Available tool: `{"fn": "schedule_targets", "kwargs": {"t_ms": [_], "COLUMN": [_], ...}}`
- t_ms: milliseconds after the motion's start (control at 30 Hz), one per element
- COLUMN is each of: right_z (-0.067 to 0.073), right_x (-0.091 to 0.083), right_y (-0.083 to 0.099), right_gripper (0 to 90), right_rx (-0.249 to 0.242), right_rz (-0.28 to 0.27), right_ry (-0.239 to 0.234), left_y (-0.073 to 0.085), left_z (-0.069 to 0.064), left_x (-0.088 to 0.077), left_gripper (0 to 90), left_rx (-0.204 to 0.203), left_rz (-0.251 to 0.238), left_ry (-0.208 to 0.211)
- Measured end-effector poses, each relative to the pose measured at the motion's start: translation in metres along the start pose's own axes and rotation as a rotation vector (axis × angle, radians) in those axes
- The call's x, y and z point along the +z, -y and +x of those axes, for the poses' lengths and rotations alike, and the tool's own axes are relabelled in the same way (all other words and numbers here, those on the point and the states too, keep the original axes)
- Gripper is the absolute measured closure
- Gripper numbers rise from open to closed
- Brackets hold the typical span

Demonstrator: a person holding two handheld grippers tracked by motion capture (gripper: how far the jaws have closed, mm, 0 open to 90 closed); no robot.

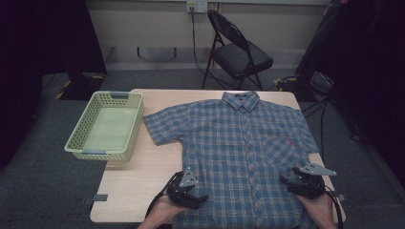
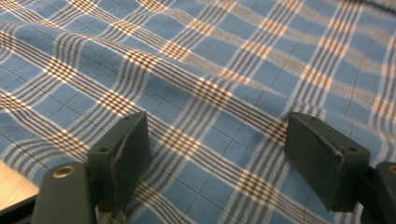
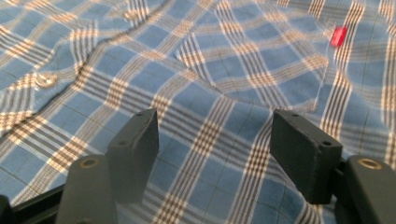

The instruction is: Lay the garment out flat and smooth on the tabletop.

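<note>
On the table (image 1: 129, 191), a plaid shirt (image 1: 229, 143) lies spread face up, buttoned, collar (image 1: 240, 101) toward the far edge and both sleeves out to the sides. Flat and squared like this, it looks laid out for folding, and its hem hangs near the person's side, where both hands can reach it. A green basket (image 1: 106, 125) sits at the far left, overhanging the table's left edge and clear of the cloth, probably waiting to take the folded shirt.

At the near left the left gripper (image 1: 199, 198) rests low over the hem corner; at the near right the right gripper (image 1: 286, 181) sits over the opposite side of the body. 1 at each side suits a 2-handed pinch and lift. Both stand with jaws wide apart, pads off the cloth, nothing gripped yet.

From the high view come the whole layout and the folding chair (image 1: 236, 50) behind the table. From the left gripper view (image 2: 217, 158) come the fabric's soft ripples and a sliver of bare table (image 2: 11, 184) at bottom left, showing this gripper is near the shirt's edge. From the right gripper view (image 3: 215, 144) come the chest pocket (image 3: 261, 65), its red tag (image 3: 339, 36) and 2 buttons (image 3: 45, 81) on the placket.
</note>
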State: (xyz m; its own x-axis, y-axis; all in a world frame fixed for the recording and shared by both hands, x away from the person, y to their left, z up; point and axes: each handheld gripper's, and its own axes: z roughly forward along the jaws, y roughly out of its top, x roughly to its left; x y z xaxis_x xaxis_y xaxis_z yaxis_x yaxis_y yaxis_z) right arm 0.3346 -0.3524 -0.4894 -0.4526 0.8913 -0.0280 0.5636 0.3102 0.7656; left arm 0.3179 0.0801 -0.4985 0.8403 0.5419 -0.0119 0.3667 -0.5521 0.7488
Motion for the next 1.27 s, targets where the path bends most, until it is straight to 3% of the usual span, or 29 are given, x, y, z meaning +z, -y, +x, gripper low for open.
{"fn": "schedule_targets", "kwargs": {"t_ms": [200,300,767,900,1267], "right_z": [-0.003,-0.006,-0.011,-0.016,-0.015], "right_x": [-0.003,-0.005,-0.009,-0.014,-0.012], "right_y": [0.005,0.007,0.009,0.016,0.015], "right_gripper": [30.9,29.6,20.8,21.5,20.3], "right_rx": [-0.01,0.017,0.034,0.05,0.05], "right_rz": [0.067,0.076,0.115,0.087,0.085], "right_ry": [-0.002,-0.012,0.009,0.014,0.027], "left_y": [0.005,0.006,0.01,0.01,0.011], "left_z": [-0.002,-0.003,-0.003,-0.003,-0.001], "left_x": [-0.007,-0.008,-0.012,-0.012,-0.013], "left_gripper": [21.5,21.5,21.4,21.4,18.9], "left_rx": [-0.03,-0.038,-0.057,-0.058,-0.053], "left_rz": [0.008,0.009,0.005,0.004,0.006], "left_ry": [-0.031,-0.045,-0.064,-0.064,-0.063]}}
